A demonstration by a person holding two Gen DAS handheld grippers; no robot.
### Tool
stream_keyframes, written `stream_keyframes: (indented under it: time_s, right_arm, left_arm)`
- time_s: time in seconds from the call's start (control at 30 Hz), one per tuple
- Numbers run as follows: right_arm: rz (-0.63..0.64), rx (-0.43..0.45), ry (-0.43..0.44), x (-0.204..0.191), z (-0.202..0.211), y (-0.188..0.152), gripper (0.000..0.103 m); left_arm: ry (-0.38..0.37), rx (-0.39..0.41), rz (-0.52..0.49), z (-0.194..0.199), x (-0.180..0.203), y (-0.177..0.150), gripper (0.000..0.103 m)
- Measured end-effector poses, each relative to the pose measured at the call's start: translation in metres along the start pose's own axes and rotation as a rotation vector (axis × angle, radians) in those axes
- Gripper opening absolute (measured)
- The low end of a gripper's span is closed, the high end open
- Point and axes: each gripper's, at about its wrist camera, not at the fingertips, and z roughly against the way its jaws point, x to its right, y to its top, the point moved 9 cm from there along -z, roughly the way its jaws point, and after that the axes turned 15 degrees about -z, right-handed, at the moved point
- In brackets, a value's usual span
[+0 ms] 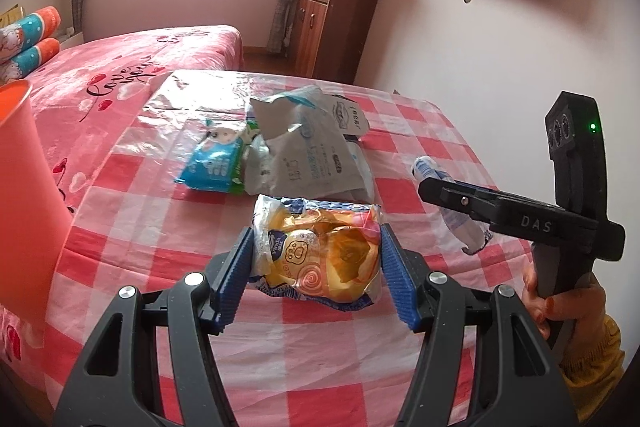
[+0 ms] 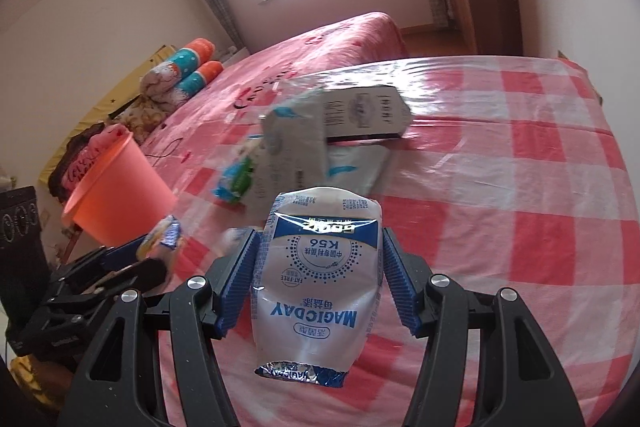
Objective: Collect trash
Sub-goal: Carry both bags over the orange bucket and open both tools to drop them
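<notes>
My left gripper (image 1: 316, 259) is shut on a crumpled yellow and blue tissue wrapper (image 1: 316, 255), held just above the checked table. My right gripper (image 2: 320, 255) is shut on a white and blue MAGICDAY pouch (image 2: 316, 279), lifted off the table. In the left wrist view the right gripper (image 1: 440, 187) shows at the right with the pouch (image 1: 460, 223) hanging from it. In the right wrist view the left gripper (image 2: 156, 247) shows at the lower left with the wrapper (image 2: 162, 235). On the table lie a grey torn bag (image 1: 316, 155) and a blue-green pack (image 1: 216, 163).
An orange bin (image 2: 120, 203) stands beside the table's left side; it also shows in the left wrist view (image 1: 24, 195). The table has a red-white checked cloth (image 2: 520, 207). A pink bed (image 1: 120, 75) lies behind, a wooden cabinet (image 1: 332, 27) at the far wall.
</notes>
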Motion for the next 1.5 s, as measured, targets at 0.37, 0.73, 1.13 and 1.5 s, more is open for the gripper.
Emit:
stream_keyframes:
  time_s: [0.37, 0.73, 1.13, 1.5]
  right_arm:
    - [0.041, -0.044, 0.067, -0.057, -0.011, -0.012, 0.062]
    - [0.113, -0.09, 0.167, -0.136, -0.024, -0.001, 0.062]
    - [0.299, -0.124, 0.276, -0.269, -0.048, 0.009, 0.062]
    - [0.379, -0.189, 0.344, -0.359, -0.102, 0.002, 0.062]
  left_arm:
    - [0.047, 0.066, 0.045, 0.028, -0.041, 0.009, 0.063]
    - [0.175, 0.154, 0.09, 0.083, -0.103, 0.025, 0.063]
    - [0.372, 0.222, 0.175, 0.147, -0.188, 0.026, 0.063]
    - [0.472, 0.17, 0.259, 0.152, -0.252, 0.002, 0.063]
